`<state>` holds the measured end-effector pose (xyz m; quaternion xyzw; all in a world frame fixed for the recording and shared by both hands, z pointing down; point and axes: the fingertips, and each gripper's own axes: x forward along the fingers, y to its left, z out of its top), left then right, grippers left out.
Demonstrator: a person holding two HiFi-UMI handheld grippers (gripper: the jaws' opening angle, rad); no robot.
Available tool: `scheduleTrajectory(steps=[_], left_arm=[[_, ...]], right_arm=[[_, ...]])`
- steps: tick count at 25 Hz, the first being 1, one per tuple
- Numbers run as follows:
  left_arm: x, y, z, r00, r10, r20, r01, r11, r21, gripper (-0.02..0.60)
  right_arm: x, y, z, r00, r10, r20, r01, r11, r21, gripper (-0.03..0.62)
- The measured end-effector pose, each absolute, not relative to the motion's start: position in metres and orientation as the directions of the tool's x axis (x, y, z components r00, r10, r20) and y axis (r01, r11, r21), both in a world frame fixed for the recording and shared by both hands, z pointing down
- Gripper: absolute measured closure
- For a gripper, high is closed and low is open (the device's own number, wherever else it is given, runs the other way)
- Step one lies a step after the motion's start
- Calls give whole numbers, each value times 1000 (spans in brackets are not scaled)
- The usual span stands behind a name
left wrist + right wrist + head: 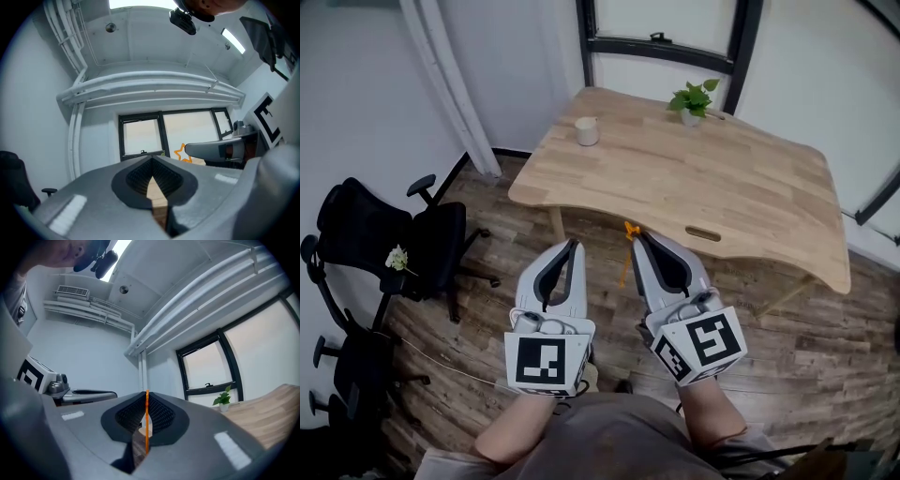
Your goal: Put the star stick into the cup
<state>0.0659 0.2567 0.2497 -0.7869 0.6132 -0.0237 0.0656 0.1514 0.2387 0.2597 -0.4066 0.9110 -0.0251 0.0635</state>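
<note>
Pale wooden table [750, 187] ahead, with a cup [587, 131] near its far left corner; what's inside is too small to tell. Well short of it, the right hand-held gripper [635, 242] pinches the star stick [625, 255] by its thin shaft. It looks light, stiff and easily snapped, so a gentle hold on the shaft suits it. The left hand-held gripper [574, 246] is closed and empty.
</note>
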Motion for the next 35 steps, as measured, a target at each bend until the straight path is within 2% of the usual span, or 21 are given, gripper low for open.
scheduleTrajectory(steps=[11, 22, 35], left_arm=[[2, 149, 262, 266, -963, -44, -961, -262, -85, 581], [-65, 53, 250, 328, -940, -97, -944, -321, -76, 581], [-76, -12, 282, 378, -925, -30, -925, -376, -46, 581]], right_arm=[[94, 136, 272, -653, -756, -45, -751, 654, -96, 551], [27, 47, 253, -602, -795, -79, -794, 606, -46, 550], [18, -14, 270, -554, -831, -48, -829, 556, -62, 549]])
